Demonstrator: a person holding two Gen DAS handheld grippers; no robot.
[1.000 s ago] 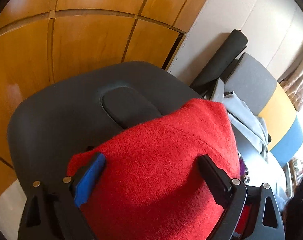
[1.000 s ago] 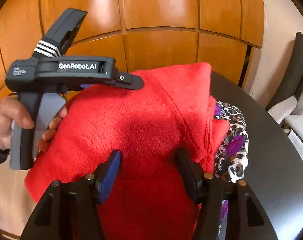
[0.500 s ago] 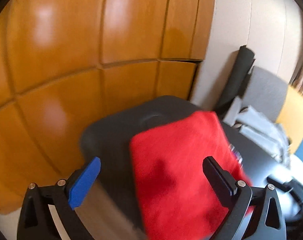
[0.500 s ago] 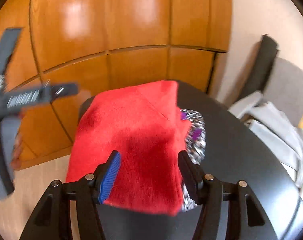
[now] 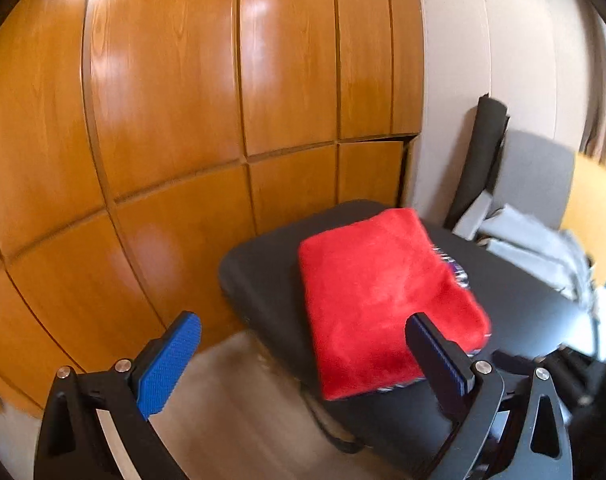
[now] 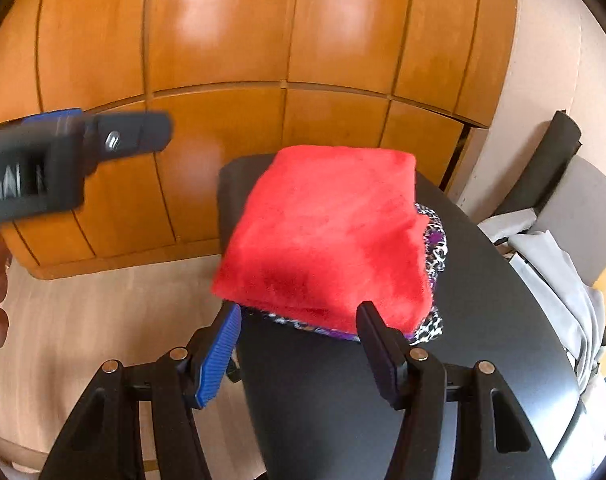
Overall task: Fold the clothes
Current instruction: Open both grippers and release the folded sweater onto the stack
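Clothes sit in a neat stack on the dark counter [image 6: 483, 360], near its far end by the wooden wall [image 5: 163, 120]. On top lies the folded red sweater [image 6: 327, 236], and a spotted purple cloth [image 6: 435, 248] peeks out from under it.

A second ago both tools were pressed right down on the red sweater, with red wool between their fingers. Now both have pulled back and up, and the sweater lies flat by itself. This looks like the fold of this piece is finished and the hands are letting it be.

Going left to right: the left tool [image 5: 303, 354] is wide open and holds nothing; it hangs off the near left edge of the counter. The right tool [image 6: 299, 344] is open too and empty, just in front of the stack. At the far right, a pile of grey clothes [image 6: 559, 280] waits on a chair, so more folding may come.

White letters show on the side of the left tool in the right wrist view, but they are too blurred to read now.
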